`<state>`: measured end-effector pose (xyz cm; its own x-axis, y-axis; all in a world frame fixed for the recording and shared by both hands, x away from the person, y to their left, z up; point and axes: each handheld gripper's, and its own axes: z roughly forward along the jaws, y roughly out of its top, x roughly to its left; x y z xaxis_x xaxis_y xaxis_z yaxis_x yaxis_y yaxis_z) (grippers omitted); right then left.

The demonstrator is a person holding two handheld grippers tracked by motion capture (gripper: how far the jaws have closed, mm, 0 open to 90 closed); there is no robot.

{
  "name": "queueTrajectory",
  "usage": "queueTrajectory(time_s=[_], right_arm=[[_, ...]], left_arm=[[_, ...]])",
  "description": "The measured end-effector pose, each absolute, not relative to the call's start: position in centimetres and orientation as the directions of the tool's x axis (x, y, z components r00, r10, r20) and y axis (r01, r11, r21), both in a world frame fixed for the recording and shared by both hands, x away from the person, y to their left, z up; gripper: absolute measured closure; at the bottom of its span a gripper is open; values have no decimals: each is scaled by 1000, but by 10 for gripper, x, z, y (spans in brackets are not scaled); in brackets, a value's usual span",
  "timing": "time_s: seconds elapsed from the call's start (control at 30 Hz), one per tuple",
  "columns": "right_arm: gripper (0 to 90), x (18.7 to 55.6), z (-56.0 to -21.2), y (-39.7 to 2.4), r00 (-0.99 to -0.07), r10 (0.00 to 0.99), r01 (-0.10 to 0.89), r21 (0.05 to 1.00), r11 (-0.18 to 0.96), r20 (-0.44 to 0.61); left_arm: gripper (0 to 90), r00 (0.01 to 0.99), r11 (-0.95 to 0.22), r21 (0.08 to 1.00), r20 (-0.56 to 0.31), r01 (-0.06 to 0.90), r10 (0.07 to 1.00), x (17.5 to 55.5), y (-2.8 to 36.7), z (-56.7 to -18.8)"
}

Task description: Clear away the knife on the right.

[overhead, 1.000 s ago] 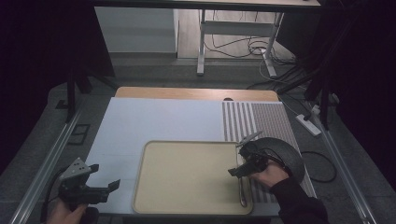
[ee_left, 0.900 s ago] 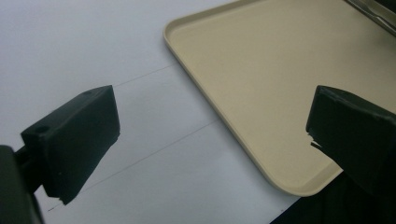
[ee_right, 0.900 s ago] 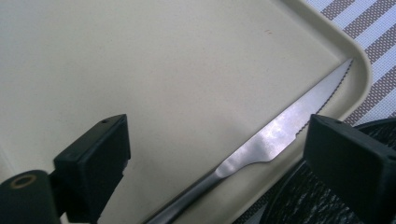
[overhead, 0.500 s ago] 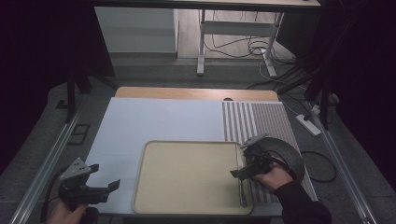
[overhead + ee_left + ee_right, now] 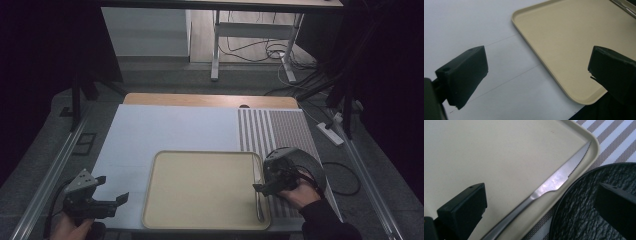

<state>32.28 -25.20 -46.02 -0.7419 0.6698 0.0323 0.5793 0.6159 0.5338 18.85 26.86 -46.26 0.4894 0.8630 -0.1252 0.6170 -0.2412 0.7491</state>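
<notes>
Knife [image 5: 554,182] lies along the right edge of the tray [image 5: 200,220], released there, I judge, so it stays put; right gripper [image 5: 266,189], jaws spread wide and empty, hovers over it beside the black plate [image 5: 305,160] (striped mat beneath); left gripper [image 5: 112,201] waits open.

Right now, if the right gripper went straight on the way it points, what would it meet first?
Most likely the knife lying along the tray's right rim; it sits between the open right gripper's fingers. The black plate is close beside, so depth is uncertain.
</notes>
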Motion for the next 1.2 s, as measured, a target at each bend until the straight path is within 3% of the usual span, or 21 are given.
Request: queueTrajectory(time_s=[1.2], right_arm=[[0,292,-451,-297,-636,771,616,609,499,11]], left_arm=[[22,488,-240,747,-128,620,863,189,269,-463]])
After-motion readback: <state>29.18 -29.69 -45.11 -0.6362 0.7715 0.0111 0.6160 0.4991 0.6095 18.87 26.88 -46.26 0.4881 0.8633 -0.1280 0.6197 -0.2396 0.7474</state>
